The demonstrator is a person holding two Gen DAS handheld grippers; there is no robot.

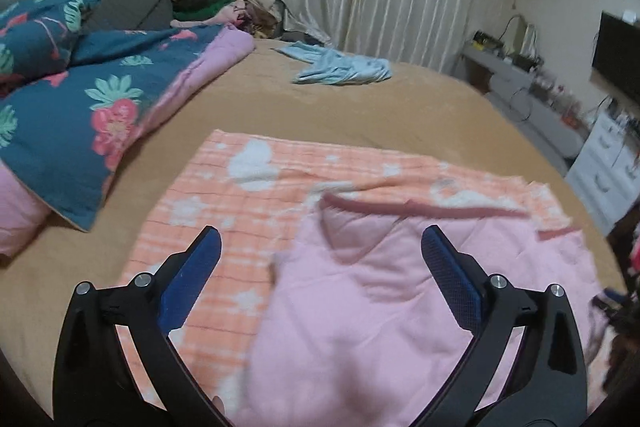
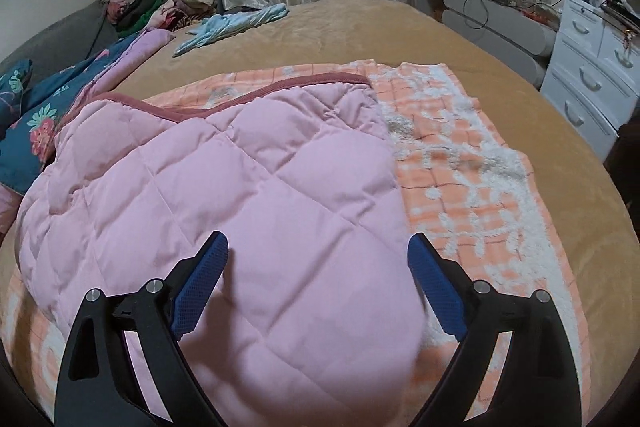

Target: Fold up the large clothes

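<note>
Across the tan bed [image 2: 460,39] lies the orange towel [image 2: 472,163] under the pink quilted garment [image 2: 248,187], both grippers [image 1: 320,259] [image 2: 318,259] spread wide above, holding nothing, so that puffy fold could spring open.

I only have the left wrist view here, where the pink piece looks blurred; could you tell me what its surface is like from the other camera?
Observer: In the right wrist view the pink quilted piece shows diamond stitching and a darker pink binding along its far edge.
Operator: Thank you. Is the right gripper holding it?
Observer: No, the right gripper is open above it, with nothing pinched between the pads.
Operator: And what lies to the right of the pink piece?
Observer: The orange checked blanket lies exposed there, flat on the tan bedspread, reaching toward the white drawers.
</note>
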